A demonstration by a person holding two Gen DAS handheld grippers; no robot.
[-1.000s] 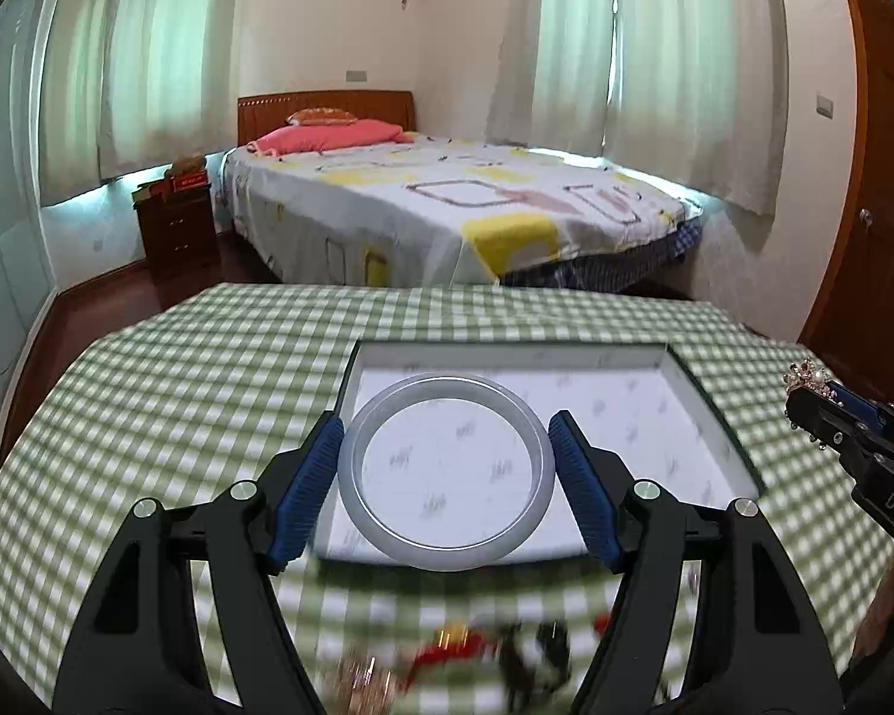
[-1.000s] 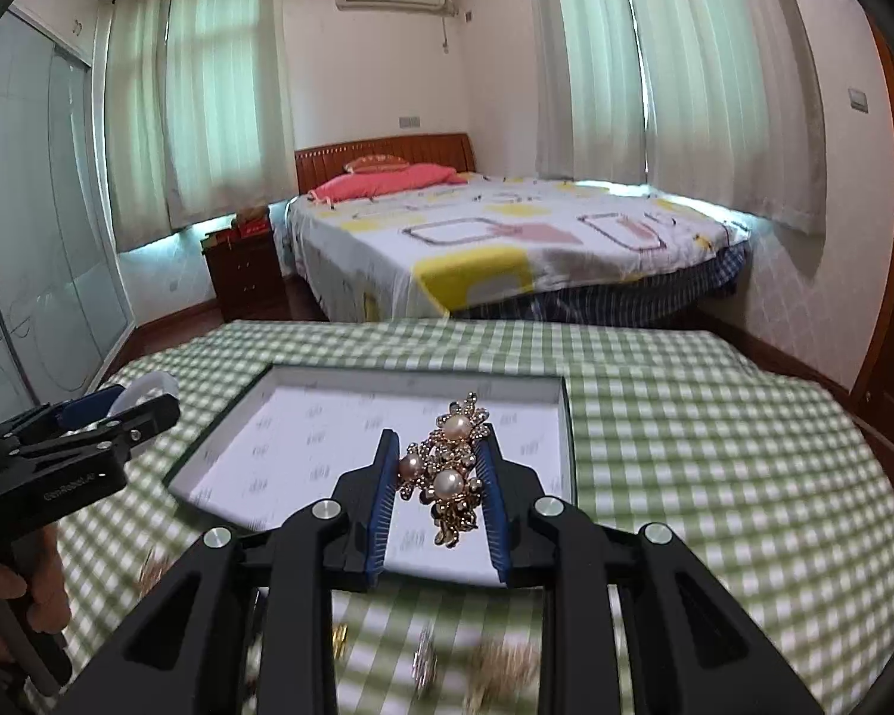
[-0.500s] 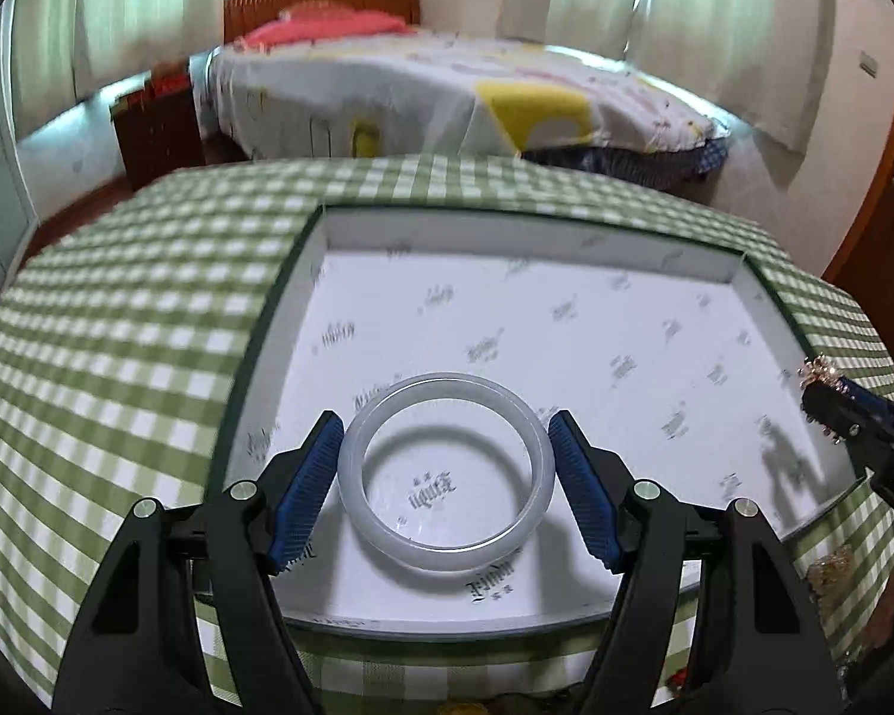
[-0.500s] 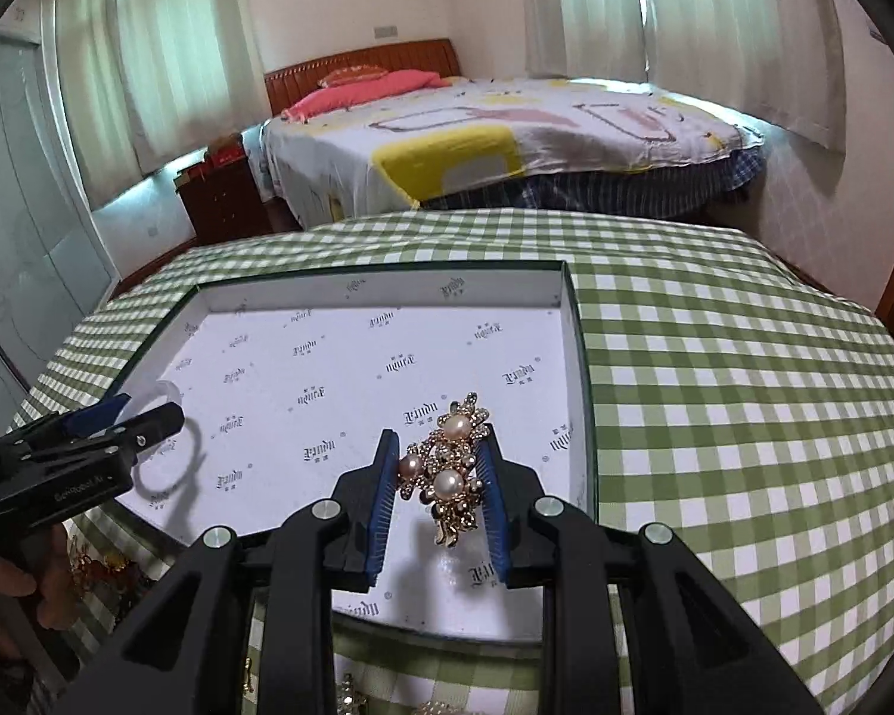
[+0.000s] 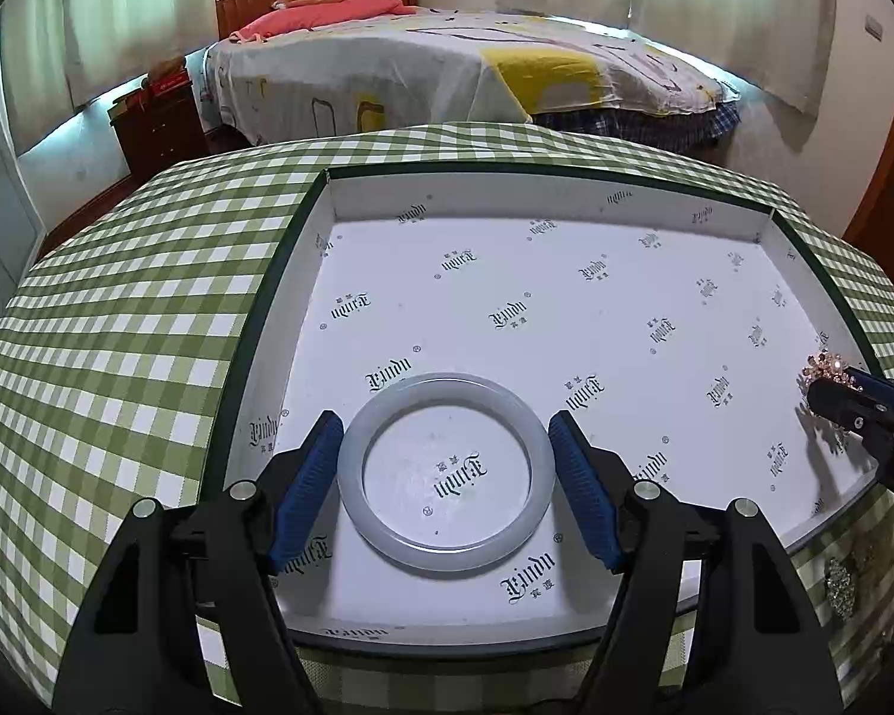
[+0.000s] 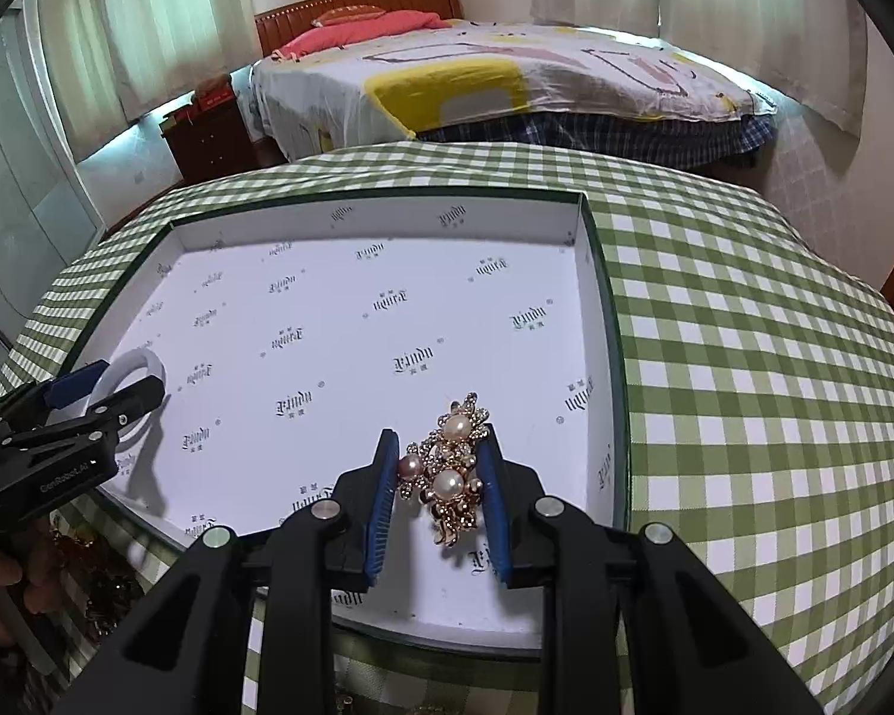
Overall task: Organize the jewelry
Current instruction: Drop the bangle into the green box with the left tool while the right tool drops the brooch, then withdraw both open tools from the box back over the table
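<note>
A: Jewelry counted?

B: Two pcs held. One pale bangle (image 5: 444, 468) is clamped betw. the blue pads (image 5: 304, 479) of the left gripper (image 5: 444, 471), over the near-left part of the tray (image 5: 280, 322). One gold brooch (image 6: 450, 468) w/ three pearls is gripped by the right gripper (image 6: 441, 476), over the tray's near-right part.

A: Touching the tray floor?

B: Can't be told for either.

A: Tray itself?

B: One white-lined tray, dark green rim, printed logos; nothing is seen lying loose in it. It's set on one green-check tablecloth (image 6: 745, 357).

A: Outside it?

B: More gold pcs (image 6: 98, 584) are seen just off the tray's near edge, blurred, not countable. One bed (image 5: 447, 65) well beyond the tray's far side.
</note>
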